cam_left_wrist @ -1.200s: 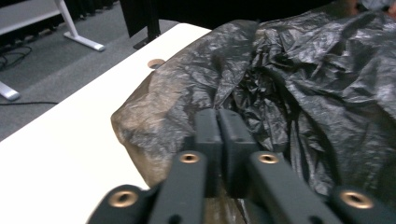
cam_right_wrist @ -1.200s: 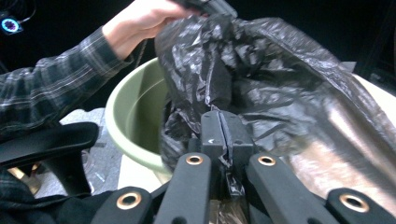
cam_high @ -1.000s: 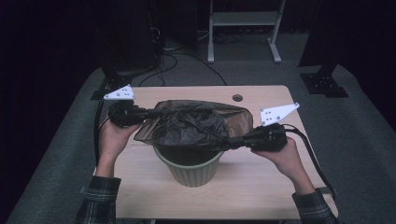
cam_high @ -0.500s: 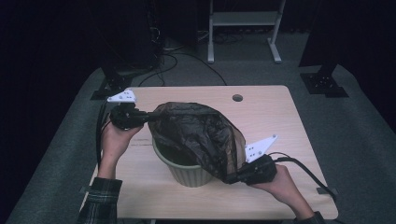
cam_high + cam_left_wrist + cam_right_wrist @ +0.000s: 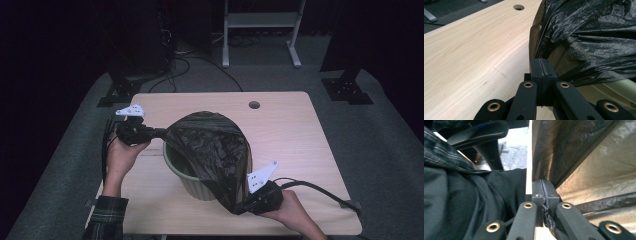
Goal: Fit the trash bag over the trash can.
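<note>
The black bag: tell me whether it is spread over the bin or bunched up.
Spread. The black bag is stretched over the green bin between the left gripper and the right gripper, each clamped on an edge.

Light wooden table (image 5: 300, 130) with cable hole (image 5: 254, 105) at 12 o'clock, white metal stand (image 5: 260, 30) beyond, black floor mounts (image 5: 347, 90) at 2 o'clock.

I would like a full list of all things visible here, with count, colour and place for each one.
table: one, light wood, centre, with a round hole near its far edge
bin: one, pale green, on the table near the front
bag: one, black, stretched over the bin's top
carpet: grey, around the table
stand: one, grey metal, behind the table
left tool: one, black, shut on the bag's left edge
right tool: one, black, pinching the bag's front edge, low at the table's front
</note>
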`<state>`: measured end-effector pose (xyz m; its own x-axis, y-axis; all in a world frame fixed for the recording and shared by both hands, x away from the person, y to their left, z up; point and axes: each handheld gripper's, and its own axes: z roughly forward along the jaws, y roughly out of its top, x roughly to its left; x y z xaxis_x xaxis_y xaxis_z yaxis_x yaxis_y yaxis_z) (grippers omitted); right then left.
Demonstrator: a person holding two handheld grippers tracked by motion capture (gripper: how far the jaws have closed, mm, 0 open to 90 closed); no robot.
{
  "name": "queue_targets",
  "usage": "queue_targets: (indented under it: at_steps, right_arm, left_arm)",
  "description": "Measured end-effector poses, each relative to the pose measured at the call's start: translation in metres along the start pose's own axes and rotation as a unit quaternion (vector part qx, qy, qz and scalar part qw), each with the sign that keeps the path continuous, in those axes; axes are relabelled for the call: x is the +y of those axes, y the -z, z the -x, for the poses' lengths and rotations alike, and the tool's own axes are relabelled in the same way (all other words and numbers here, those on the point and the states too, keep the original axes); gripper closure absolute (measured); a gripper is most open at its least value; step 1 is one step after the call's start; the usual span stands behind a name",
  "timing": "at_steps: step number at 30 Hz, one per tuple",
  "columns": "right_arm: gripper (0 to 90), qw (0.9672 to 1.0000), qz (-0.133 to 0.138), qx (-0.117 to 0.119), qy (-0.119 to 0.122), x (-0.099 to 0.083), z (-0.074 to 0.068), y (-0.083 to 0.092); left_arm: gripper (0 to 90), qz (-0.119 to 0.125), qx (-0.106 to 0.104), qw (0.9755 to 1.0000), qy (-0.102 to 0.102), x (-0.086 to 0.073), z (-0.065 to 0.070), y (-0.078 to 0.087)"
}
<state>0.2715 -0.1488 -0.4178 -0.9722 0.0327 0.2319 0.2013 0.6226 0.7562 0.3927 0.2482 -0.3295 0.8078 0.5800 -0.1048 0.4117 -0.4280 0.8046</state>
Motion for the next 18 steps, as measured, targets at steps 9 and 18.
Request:
queue_targets:
  at_steps: [9, 18]
  right_arm:
    - [66.4, 0.9858, 0.131, -0.099, 0.033, 0.032, -0.005, 0.079]
    - [66.1, 0.9594, 0.175, -0.220, 0.026, 0.082, 0.045, 0.107]
  left_arm:
    - [90.0, 0.010, 0.001, 0.9999, -0.003, 0.001, -0.001, 0.010]
    - [90.0, 0.021, -0.005, 0.9997, -0.006, 0.002, -0.002, 0.014]
